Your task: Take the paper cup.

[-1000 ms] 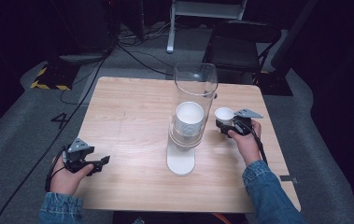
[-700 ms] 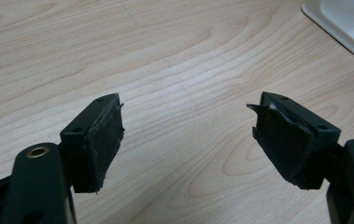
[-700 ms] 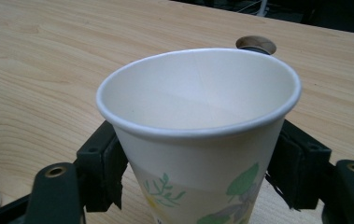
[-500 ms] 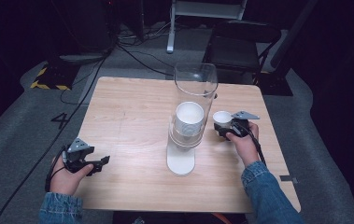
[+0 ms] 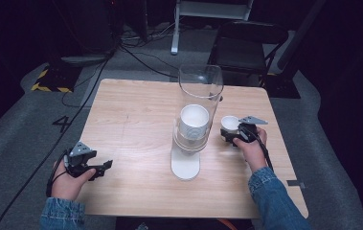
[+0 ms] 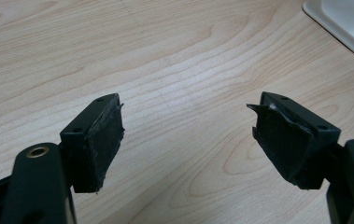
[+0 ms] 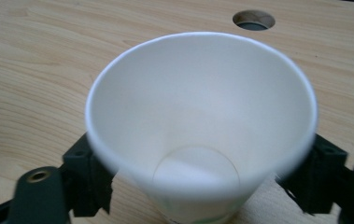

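While the right gripper held a white paper cup between its jaws, it had drifted slightly leftward over the last second, closer to the tall clear cup dispenser at the middle of the table. The cup sat upright and empty, a jaw at each side of its lower wall, so the grip looked closed on it, though contact at the pads was partly hidden by the rim. That small shift suggested the cup was being carried toward the dispenser, whose tube already showed a stack of white cups; the likely step in hand was bringing this one to join them. The left gripper had not moved: it rested near the table's front left corner, jaws wide apart with nothing between them, well away from the dispenser's white base.

The wooden table was pale, with a round cable hole beyond the cup. Around it lay grey carpet, loose cables, and a black folding chair in a dark room.
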Available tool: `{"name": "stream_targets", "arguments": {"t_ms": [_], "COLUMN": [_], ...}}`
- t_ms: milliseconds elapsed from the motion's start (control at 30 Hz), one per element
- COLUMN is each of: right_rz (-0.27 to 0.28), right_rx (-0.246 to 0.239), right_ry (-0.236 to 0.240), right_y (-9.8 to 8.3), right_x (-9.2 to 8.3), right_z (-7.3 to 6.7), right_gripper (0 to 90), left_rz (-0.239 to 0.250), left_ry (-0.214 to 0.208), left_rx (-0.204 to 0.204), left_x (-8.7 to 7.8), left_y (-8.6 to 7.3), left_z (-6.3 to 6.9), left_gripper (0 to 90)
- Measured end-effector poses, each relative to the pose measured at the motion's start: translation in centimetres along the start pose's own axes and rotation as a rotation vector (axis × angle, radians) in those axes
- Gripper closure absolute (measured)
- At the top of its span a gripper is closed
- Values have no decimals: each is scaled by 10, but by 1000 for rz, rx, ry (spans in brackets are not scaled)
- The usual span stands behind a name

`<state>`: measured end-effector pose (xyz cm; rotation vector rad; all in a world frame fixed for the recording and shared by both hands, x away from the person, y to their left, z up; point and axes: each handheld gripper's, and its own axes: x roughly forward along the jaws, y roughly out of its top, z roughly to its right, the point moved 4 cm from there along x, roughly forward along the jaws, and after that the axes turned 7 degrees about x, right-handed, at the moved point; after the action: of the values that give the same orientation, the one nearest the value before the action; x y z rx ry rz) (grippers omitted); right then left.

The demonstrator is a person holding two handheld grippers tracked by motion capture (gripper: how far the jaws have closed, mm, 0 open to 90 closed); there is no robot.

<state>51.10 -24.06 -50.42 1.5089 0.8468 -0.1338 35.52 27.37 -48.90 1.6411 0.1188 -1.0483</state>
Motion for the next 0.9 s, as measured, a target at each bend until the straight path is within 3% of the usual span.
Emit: {"name": "stream_targets", "arguments": {"t_ms": [200,400,633,900], "right_rz": [3,25,50,86], "right_rx": [13,-9,-11,-40], "right_ry": [-5,1,-3,61], "right_y": [-3,0,4,7], "right_x": [-5,-17,-44,-82], "right_z": [0,-3,-1,-6], "right_gripper": [161,160,160,159], "left_rz": [-4,-6,-22,-31], "left_ry": [-2,-8,-21,-28], "left_rx": [2,4,18,30], "left_x": [1,4,9,12], "left_y": [0,2,3,2], "left_z": [1,2,6,11], "left_gripper": [238,237,237,236]}}
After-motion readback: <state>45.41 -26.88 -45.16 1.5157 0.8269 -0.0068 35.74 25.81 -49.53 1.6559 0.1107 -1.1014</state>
